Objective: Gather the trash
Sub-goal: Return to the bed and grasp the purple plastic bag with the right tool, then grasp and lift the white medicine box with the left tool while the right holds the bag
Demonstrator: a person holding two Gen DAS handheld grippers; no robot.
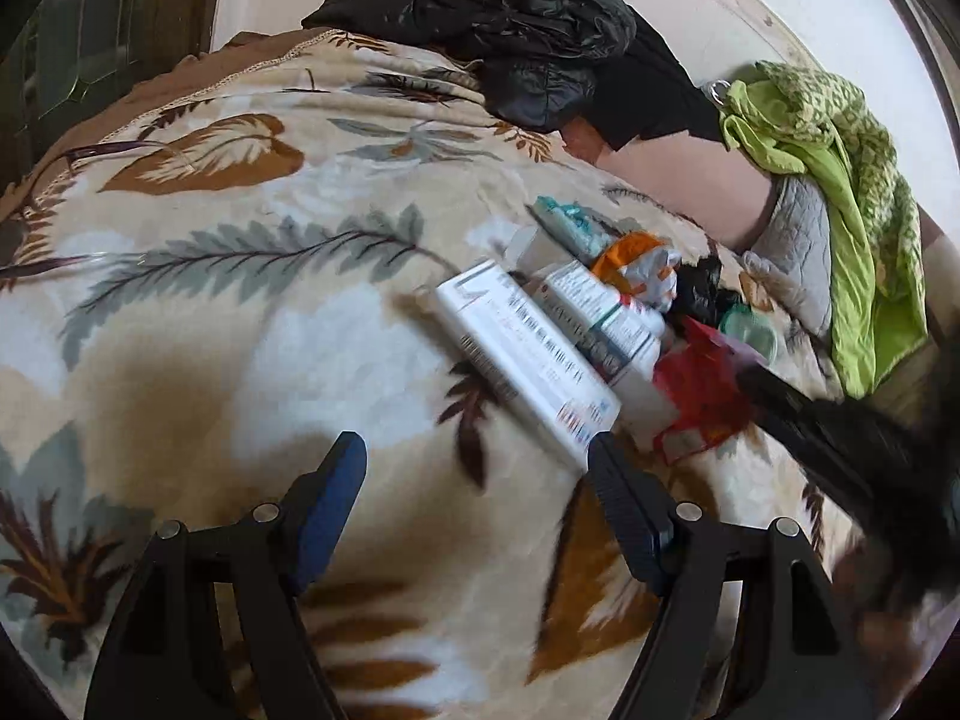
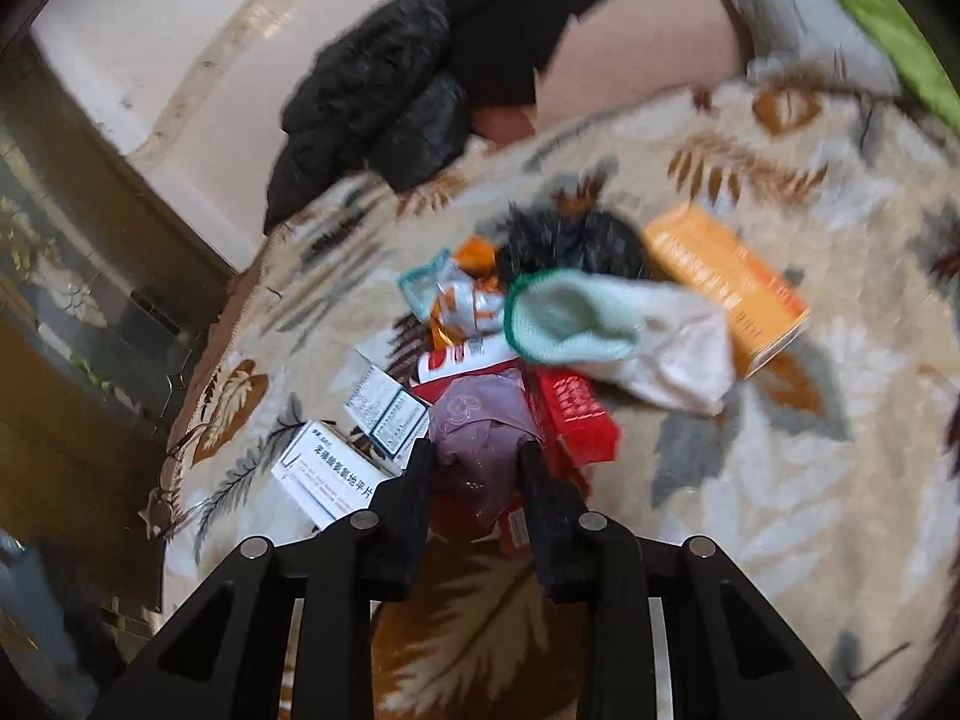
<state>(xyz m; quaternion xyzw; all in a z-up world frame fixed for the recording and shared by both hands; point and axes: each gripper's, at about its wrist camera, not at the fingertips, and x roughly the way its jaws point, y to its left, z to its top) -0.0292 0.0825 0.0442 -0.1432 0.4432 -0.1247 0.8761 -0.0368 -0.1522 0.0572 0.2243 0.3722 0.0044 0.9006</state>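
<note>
Little of the collecting looks done: the trash lies in one loose heap on the leaf-patterned blanket [image 1: 240, 300] of the bed, and no bin or open bag to receive it shows in either view.

Going from left to right in the left wrist view: the left claw [image 1: 477, 456] stands wide open and empty above bare blanket; its right finger is just beside the near end of the long white medicine box [image 1: 522, 354], though whether it touches I cannot tell; next come a second white carton [image 1: 600, 312], an orange and silver wrapper [image 1: 636, 264], a red wrapper [image 1: 696, 390] and, blurred at the right edge, the right claw's dark arm reaching in.

In the right wrist view, left to right: a white box with blue print [image 2: 336, 474], a smaller printed carton [image 2: 387, 411], then the right claw [image 2: 477, 462], its fingers narrowed around a crumpled purple bag [image 2: 480, 426], seemingly gripping it; beyond lie a red box [image 2: 579, 420], a pale green and white sock [image 2: 600, 324], a black crumpled bag [image 2: 570, 240] and an orange box [image 2: 726, 282] set slightly apart.

My reading: one piece is in hand, and everything else remains to be gathered, the boxes and wrappers alike; the black jacket [image 1: 510, 30] and green cloth [image 1: 840, 192] at the far edge are probably not trash.
</note>
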